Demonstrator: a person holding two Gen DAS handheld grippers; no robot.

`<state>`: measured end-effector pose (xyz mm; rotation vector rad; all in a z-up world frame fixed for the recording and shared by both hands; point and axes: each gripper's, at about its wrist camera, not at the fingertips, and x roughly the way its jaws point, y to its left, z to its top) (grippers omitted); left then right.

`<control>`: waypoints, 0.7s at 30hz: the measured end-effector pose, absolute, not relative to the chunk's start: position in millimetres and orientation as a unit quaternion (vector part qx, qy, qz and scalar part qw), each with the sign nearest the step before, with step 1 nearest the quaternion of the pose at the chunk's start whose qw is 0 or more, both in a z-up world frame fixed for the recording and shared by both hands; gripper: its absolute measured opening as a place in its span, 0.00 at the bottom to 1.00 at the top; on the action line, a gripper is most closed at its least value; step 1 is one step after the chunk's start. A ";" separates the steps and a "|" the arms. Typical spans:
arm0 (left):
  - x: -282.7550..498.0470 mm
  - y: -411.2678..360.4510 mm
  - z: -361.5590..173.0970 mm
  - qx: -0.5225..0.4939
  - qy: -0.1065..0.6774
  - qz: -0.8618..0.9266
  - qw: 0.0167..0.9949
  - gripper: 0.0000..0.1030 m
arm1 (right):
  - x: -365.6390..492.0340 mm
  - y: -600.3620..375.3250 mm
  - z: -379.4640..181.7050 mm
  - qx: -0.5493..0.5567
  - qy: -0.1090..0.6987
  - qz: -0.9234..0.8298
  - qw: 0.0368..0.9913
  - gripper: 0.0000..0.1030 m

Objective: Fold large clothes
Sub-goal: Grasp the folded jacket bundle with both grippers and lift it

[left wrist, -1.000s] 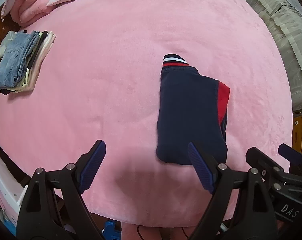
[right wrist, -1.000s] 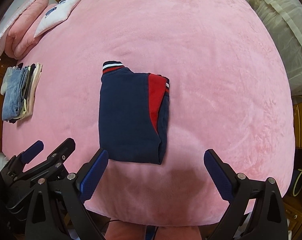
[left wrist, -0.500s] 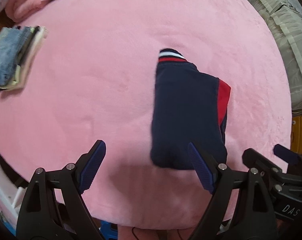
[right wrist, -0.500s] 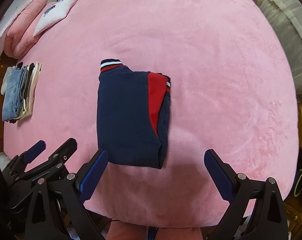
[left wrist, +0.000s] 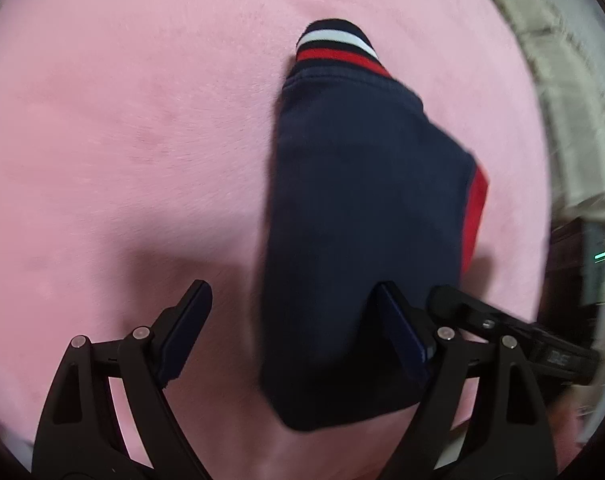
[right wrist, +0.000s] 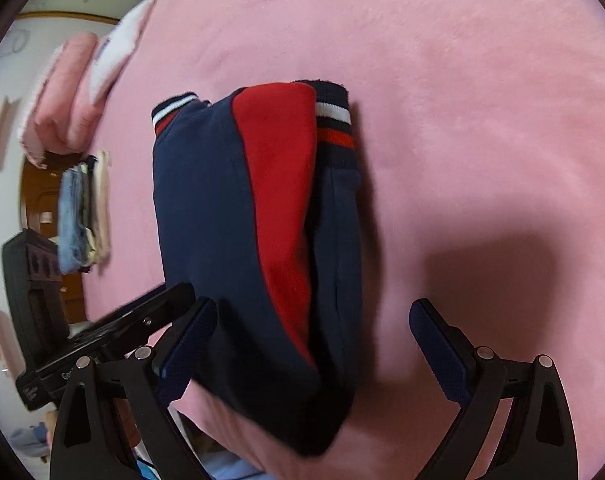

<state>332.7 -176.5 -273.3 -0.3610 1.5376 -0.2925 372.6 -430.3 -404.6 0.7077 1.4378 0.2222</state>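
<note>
Now both grippers dropped in close on folded jacket, jaws wide, holding nothing; pickup likely next.

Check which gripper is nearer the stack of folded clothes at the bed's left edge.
Left. The left gripper straddles the navy garment's left edge, on the stack's side; the right gripper is over the garment's right part, farther from the stack.

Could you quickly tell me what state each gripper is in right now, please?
Left gripper: open, holding nothing, its fingers either side of the folded garment.
Right gripper: open, holding nothing, over the same garment.
</note>
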 end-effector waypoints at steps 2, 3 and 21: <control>336.6 -168.8 -285.3 -0.207 0.685 -0.147 0.683 0.80 | 377.5 -435.1 -413.1 0.347 0.624 0.111 0.692 0.94; 338.7 -165.1 -292.6 -0.231 0.681 -0.157 0.677 0.80 | 379.4 -436.4 -415.1 0.356 0.617 0.115 0.692 0.92; 316.6 -154.6 -253.5 -0.257 0.688 -0.185 0.653 0.40 | 372.7 -415.4 -361.7 0.327 0.608 0.146 0.709 0.29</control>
